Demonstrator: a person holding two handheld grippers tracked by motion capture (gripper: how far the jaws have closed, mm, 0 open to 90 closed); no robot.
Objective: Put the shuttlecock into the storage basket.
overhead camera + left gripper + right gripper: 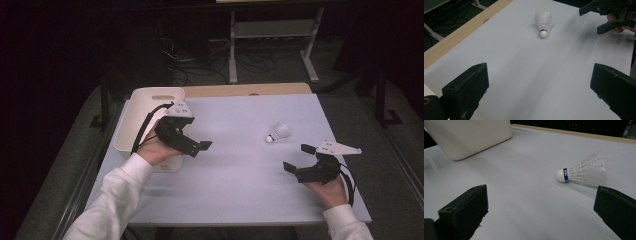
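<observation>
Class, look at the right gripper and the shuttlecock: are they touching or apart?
Apart. In the high view, bare white table separates the right gripper from the shuttlecock; the right gripper view shows it lying beyond the open jaws.

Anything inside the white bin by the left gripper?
The white bin shows a pale bare inside at its far end in the high view. The left gripper and hand cover its near part, so what lies there cannot be seen.
</observation>
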